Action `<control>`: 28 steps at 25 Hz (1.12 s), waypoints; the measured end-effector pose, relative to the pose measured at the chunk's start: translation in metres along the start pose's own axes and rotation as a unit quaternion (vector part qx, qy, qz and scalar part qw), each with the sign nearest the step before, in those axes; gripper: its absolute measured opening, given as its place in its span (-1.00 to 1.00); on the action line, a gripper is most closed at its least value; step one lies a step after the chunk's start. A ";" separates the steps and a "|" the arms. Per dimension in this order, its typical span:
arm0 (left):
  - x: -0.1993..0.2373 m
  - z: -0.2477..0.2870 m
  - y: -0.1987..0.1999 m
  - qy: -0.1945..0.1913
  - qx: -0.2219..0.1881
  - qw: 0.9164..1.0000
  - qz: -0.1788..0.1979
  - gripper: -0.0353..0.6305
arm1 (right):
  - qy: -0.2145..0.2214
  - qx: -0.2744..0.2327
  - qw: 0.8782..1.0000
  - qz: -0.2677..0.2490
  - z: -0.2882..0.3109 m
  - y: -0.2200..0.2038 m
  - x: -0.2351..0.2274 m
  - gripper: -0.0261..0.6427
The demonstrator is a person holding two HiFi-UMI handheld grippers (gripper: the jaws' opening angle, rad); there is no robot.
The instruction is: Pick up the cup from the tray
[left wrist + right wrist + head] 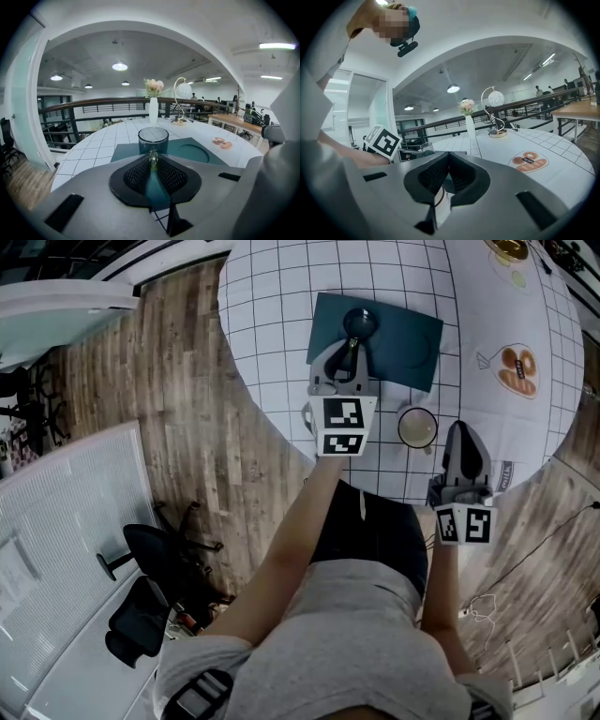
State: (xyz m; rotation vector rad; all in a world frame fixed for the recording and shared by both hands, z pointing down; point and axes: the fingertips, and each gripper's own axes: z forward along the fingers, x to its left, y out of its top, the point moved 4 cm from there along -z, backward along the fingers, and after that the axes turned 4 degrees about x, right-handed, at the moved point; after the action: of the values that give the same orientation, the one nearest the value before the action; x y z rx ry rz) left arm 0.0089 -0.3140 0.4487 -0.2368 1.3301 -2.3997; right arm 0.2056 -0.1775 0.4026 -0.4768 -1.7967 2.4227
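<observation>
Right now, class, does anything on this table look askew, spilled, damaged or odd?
Nothing stands out. The dark cup stands upright on the teal tray, its handle pinched by the left tool. The pale cup sits upright on the cloth beside the tray. No spill shows.

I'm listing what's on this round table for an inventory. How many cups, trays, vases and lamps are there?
Cups: 2 (dark cup, pale mug)
Trays: 1 (teal tray)
Vases: 1 (white vase with flowers)
Lamps: 1 (lamp)
Total: 5
</observation>
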 end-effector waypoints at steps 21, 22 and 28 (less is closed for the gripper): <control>-0.030 -0.100 -0.053 -0.071 0.026 0.992 0.098 -0.75 | 0.003 -0.023 1.000 -0.009 -0.019 0.008 0.029 -0.89; -0.033 -0.102 -0.060 -0.075 0.033 0.991 0.102 -0.75 | 0.003 -0.022 1.000 -0.009 -0.020 0.007 0.032 -0.90; -0.046 -0.103 -0.097 -0.094 0.068 0.987 0.111 -0.75 | 0.001 -0.020 1.000 -0.008 -0.025 0.001 0.042 -0.90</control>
State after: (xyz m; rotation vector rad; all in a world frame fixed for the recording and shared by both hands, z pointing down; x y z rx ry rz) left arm -0.0073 -0.1691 0.4769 -0.2547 1.0463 -2.2087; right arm 0.1734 -0.1439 0.3863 -0.4683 -1.8437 2.3793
